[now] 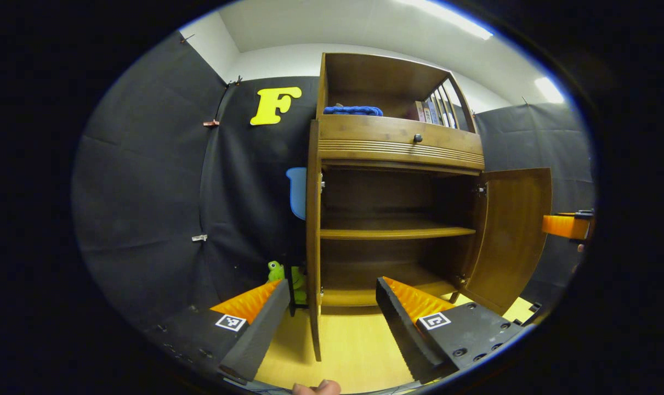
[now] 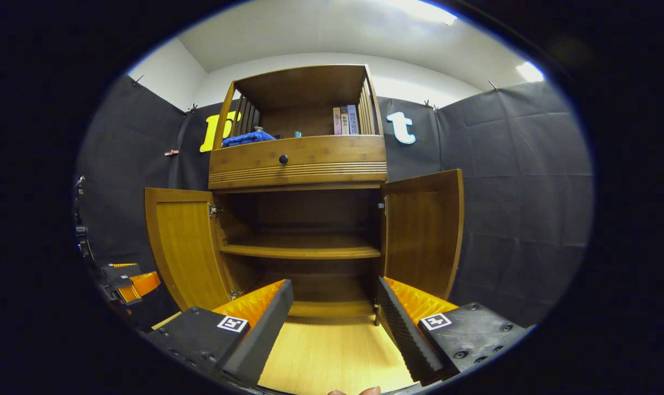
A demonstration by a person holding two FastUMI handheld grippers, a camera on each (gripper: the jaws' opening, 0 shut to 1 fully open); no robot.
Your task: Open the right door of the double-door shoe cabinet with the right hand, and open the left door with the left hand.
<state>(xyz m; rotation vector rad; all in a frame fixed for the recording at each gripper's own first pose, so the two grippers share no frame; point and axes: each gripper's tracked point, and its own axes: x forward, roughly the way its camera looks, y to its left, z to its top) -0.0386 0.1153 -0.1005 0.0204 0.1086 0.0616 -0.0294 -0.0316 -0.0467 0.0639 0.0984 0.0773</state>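
shoe cabinet [image 2: 304, 164]: both doors swung wide | left door [image 2: 186, 247] and right door [image 2: 425, 236] stand out from the cabinet's front | left tongs [image 1: 332, 318]: spread, gripping nothing, before the left door's edge | right tongs [image 2: 334, 323]: spread, gripping nothing, before the cabinet's middle | blue cloth [image 2: 249, 138] and books [image 2: 345, 120] on the cabinet's top shelf

Left claw [image 1: 332, 321] spread, empty — left door [image 1: 313, 241] edge-on, right door [image 1: 511, 233] open.
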